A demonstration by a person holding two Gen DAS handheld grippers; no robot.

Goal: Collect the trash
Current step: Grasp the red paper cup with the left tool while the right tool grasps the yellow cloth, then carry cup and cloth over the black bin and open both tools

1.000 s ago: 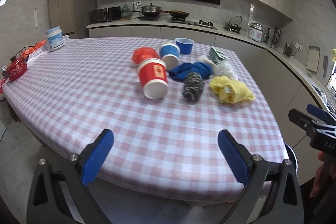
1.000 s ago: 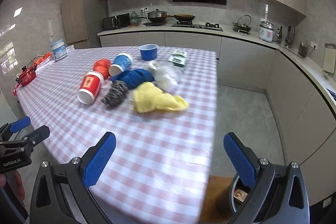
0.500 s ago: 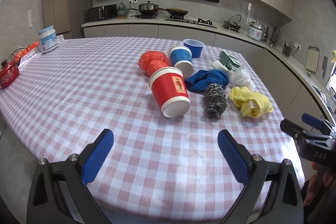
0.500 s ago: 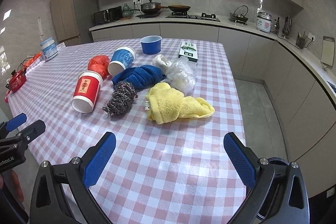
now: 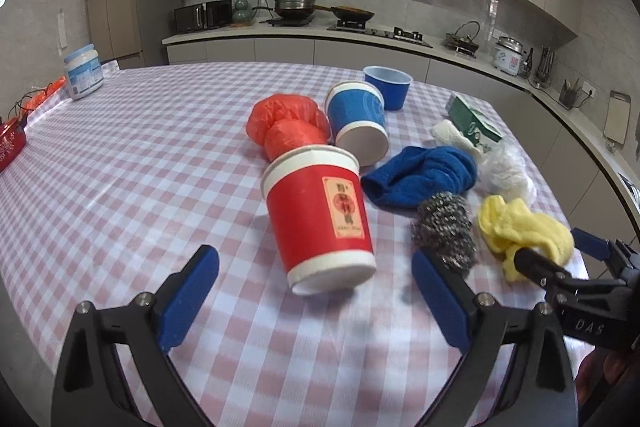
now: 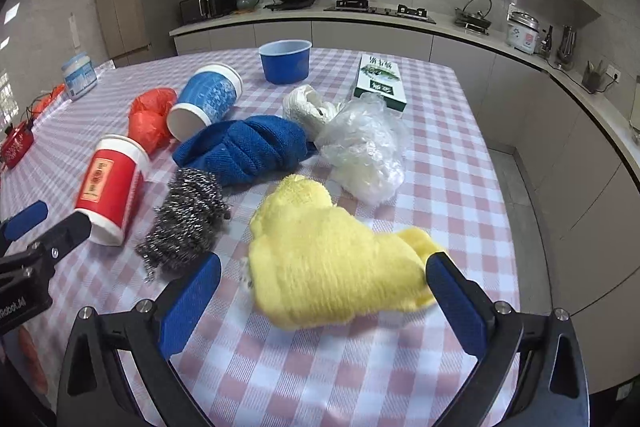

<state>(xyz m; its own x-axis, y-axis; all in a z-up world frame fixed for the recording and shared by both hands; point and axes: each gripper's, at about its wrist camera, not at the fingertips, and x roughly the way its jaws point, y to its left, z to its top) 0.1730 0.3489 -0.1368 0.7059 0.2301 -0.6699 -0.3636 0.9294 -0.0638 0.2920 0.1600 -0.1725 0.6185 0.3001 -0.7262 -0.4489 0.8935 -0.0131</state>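
A red paper cup (image 5: 320,219) lies on its side on the checked table (image 5: 120,163); my left gripper (image 5: 316,299) is open, its fingers either side of the cup's near end. My right gripper (image 6: 324,307) is open around a yellow cloth (image 6: 332,267). Between them lies a steel scourer (image 6: 188,219), which also shows in the left wrist view (image 5: 444,231). Behind are a blue cloth (image 6: 248,147), a blue paper cup (image 6: 204,99) on its side, a crumpled red bag (image 6: 152,119), clear plastic wrap (image 6: 364,147) and a white wad (image 6: 308,107).
A blue bowl (image 6: 285,61) and a green-and-white box (image 6: 378,77) stand farther back. A white jar (image 5: 84,71) and a small red pot (image 5: 8,147) sit at the table's left edge. The table's right edge drops to the floor; kitchen counters run behind.
Both grippers have moved forward over the table. The left one has come up to the red cup, and the right one has come up to the yellow cloth. Both stay open.
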